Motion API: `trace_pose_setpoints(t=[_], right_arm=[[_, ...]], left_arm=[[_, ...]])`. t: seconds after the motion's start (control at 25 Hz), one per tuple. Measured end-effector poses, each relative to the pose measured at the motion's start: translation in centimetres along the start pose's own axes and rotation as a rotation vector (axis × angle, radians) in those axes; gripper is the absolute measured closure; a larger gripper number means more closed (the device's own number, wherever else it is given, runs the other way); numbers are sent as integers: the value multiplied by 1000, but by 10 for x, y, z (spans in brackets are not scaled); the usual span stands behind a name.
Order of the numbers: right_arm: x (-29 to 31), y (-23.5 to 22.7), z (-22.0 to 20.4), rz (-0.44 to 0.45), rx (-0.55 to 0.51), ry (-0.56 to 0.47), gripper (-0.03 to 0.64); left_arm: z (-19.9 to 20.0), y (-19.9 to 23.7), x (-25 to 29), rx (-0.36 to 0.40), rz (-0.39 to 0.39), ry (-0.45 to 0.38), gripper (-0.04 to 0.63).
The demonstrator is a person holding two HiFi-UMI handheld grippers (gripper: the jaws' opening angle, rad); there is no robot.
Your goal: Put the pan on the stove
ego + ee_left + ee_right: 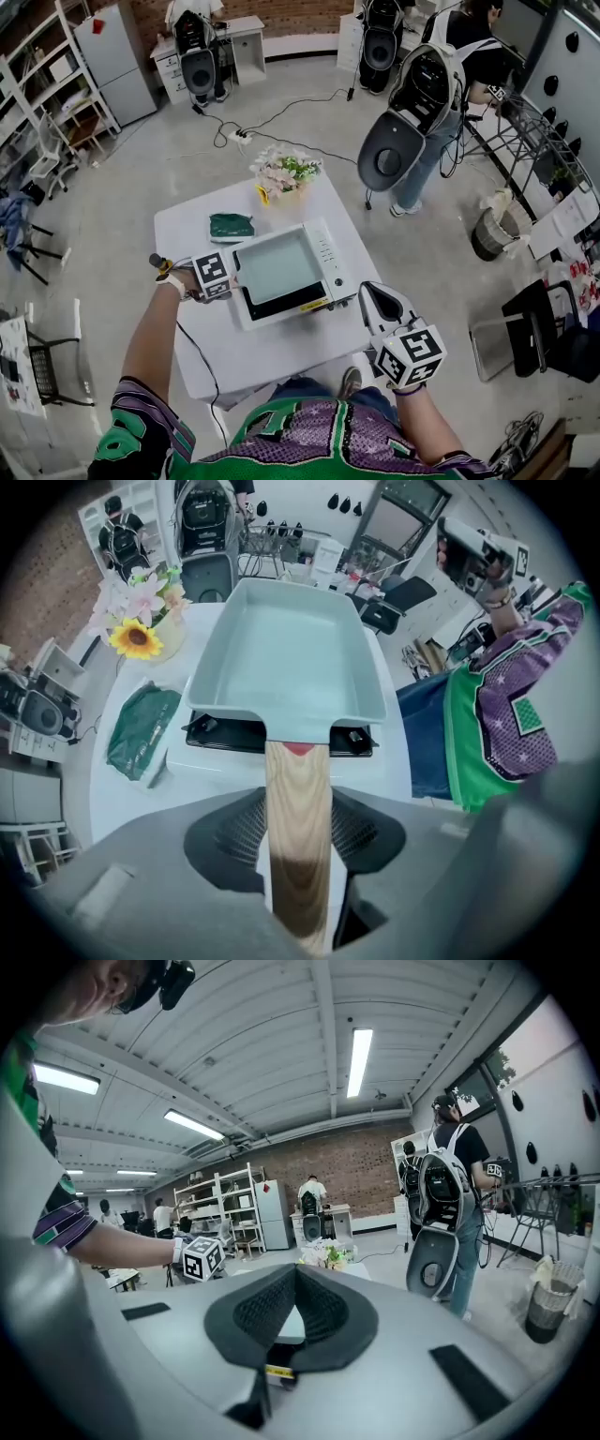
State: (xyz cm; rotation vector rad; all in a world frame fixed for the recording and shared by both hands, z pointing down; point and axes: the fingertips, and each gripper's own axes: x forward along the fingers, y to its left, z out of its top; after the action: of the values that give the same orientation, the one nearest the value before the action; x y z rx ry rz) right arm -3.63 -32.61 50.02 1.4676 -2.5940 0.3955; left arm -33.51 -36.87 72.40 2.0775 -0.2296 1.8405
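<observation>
Looking straight down in the head view, you've got the pan point(278, 267) sitting on the stove point(281, 307), right in the middle of the frame on the white table point(187, 234). It's a pale, rectangular pan, and it covers nearly all of the stove's top. Only a black strip shows along the near edge.

Your left tongs point(218, 279) hang at the pan's left side, pointing down at the table. In the left gripper view the wooden handle point(298, 808) runs up the centre of the frame between the jaws. The jaws stand released, one pad on either side of the wood and neither clamped on it. Past the handle, the pan fills the upper middle of that view, with the stove's black edge peeking out beneath it.

Your right tongs point(370, 292) are down at the lower right of the head view, off the table's near corner and well apart from the pan. In the right gripper view they're clenched tip to tip on nothing.

At the table's far edge, above the pan, stands a bunch of flowers point(286, 172). A green bag point(231, 226) lies just to the upper left of the stove.
</observation>
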Motion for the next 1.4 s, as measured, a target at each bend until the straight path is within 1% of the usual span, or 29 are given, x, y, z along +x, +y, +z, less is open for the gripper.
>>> trace_pose_setpoints(t=[0.2,0.32,0.64,0.8,0.92,1.16,1.4], right_arm=[[-1,0,3,12,3,-12,617],[-4,2,4,29,-2,-19,617],[-16,-14,9,64,-12,-31,617],[-16,-16,13,88,-18,-31,617],[-17,-20,17,111,-25,-32,617],[-20,-23,21,166,-42,-32,617],[-23,-22,28,211,-58,-33,617]], left_arm=[[1,5,-15,-10,51,-9,394],[0,4,-18,-29,83,-15,393],[12,4,-49,-93,156,-82,393],[13,2,-68,-150,200,-147,393],[15,-6,-80,-195,226,-200,393],[21,-39,-90,-221,276,-246,393],[29,-69,-104,-278,344,-359,393]])
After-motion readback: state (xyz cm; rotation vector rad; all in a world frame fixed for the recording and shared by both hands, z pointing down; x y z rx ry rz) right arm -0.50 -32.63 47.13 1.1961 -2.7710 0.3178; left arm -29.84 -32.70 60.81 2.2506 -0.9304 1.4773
